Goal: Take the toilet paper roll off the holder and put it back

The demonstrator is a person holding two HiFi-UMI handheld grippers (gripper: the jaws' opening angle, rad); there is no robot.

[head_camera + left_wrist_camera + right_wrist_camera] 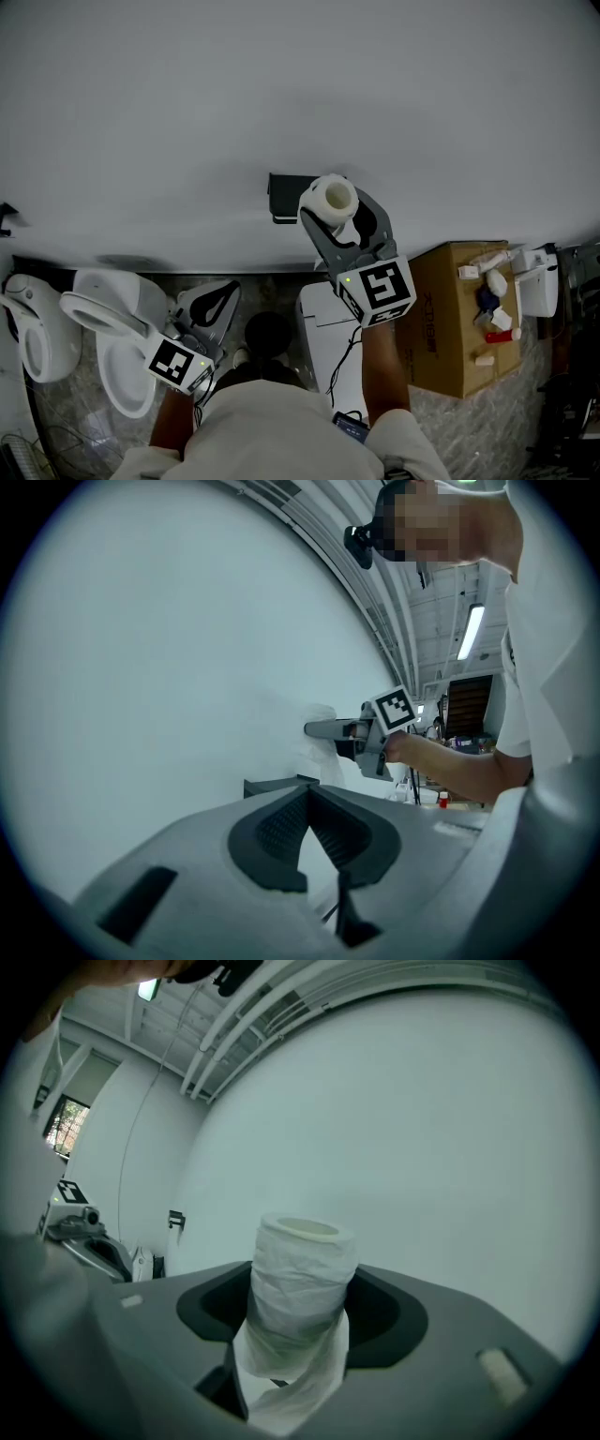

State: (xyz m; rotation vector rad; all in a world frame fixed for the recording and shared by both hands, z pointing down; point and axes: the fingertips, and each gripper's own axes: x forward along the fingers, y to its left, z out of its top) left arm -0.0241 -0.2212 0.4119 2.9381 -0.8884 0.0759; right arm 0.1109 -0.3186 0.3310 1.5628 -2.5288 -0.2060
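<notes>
White tissue, wrinkled and wound loosely, made up the toilet paper roll (334, 198), which was up against the pale wall (281, 84) just to the right of the small black holder (281, 197). The right claw (333, 210) was clamped on it, one dark pad pressing on each side. In the right gripper view the roll (300, 1279) rose upright between the jaws of that claw (300, 1309), its hollow core open at the top and a loose tail of paper hanging down at the front. The roll's edge and the holder met in the head view, but whether the roll sat on the holder or was free of it could not be told. The left claw (217, 298) was low and well apart from the roll, over a white toilet (112, 323) at the left, and it pointed toward the wall. In the left gripper view, the jaws of this claw (308, 802) were together at the tips with nothing between them; beyond them were the holder (272, 786) and the right claw (323, 729) at the roll. A cardboard box (450, 328) stood at the right on the floor, with a few small bottles (495, 300) on top.
</notes>
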